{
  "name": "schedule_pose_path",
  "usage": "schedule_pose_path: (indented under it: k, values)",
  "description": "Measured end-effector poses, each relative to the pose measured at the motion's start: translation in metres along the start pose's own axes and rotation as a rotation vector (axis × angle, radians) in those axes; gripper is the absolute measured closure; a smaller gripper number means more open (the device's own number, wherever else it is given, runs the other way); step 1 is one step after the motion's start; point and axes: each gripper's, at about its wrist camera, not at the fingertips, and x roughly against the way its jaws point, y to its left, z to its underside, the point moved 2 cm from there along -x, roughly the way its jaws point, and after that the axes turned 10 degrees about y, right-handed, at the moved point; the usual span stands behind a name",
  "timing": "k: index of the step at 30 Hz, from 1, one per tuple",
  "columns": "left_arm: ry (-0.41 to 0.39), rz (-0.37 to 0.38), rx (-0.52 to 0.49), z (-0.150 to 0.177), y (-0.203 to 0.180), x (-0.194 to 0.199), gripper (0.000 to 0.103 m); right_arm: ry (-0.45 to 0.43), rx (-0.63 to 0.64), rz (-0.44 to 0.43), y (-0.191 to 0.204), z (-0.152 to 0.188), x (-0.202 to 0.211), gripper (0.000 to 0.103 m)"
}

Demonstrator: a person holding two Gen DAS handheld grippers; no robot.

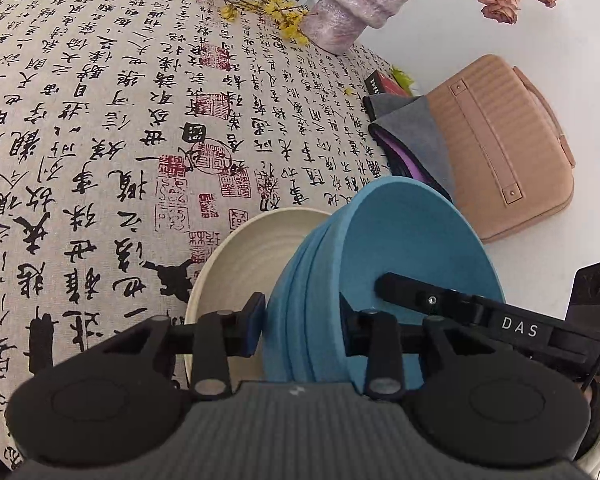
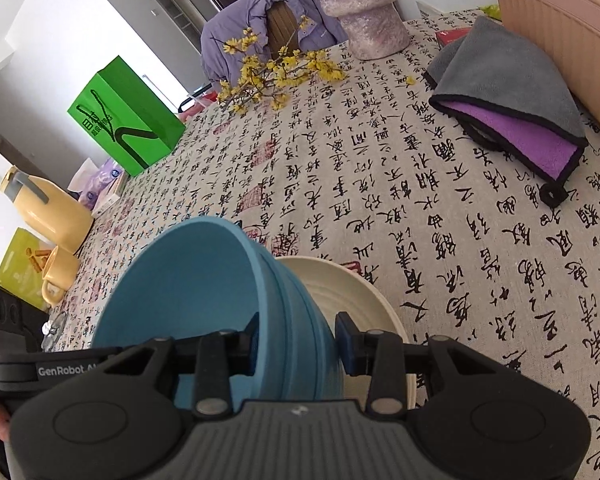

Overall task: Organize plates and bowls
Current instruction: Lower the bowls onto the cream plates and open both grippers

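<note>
- Holding the blue bowls [image 1: 384, 280] with both tongs, we carry them low over the table.
- Our left tongs [image 1: 300, 320] are only partly open and squeeze the stack's wall on one side, with one pad outside and one inside.
- Our right tongs [image 2: 300, 340] are partly open too and squeeze the wall on the other side, one pad in and one pad out.
- From the left camera we see the other tongs' black finger reach into the top bowl.
- We see a few blue bowls nested in each other, tipped on their side in both views.
- Just behind the blue bowls sits a white plate [image 2: 352, 292] on the tablecloth [image 2: 420, 184] with black writing.
- We cannot tell if the blue bowls touch the plate yet.
- We think this step is bringing the bowls to the plate.
- Next we should set the stack flat and in the middle of the plate, then let go with both tongs together.
- Farther off lie a grey and purple cloth [image 2: 512, 108], a pink vase [image 2: 364, 12] and yellow flowers [image 2: 276, 68].
</note>
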Motion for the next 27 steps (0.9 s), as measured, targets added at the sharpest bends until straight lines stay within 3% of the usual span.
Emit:
schedule_pose_path:
  k: [12, 18, 23, 27]
  values:
    - [0.001, 0.011, -0.034, -0.003, -0.002, 0.000, 0.063, -0.003, 0.008, 0.005, -0.001, -0.002, -0.001, 0.065]
    - [-0.041, -0.003, -0.062, 0.004, -0.002, 0.018, 0.062, -0.080, 0.067, 0.108, 0.011, 0.000, 0.016, 0.063]
    - [-0.078, -0.026, -0.096, 0.017, 0.001, 0.041, 0.060, -0.173, 0.134, 0.196, 0.028, 0.003, 0.045, 0.055]
    - [-0.125, -0.027, -0.140, 0.025, -0.003, 0.060, 0.045, -0.255, 0.213, 0.270, 0.050, 0.010, 0.064, 0.048]
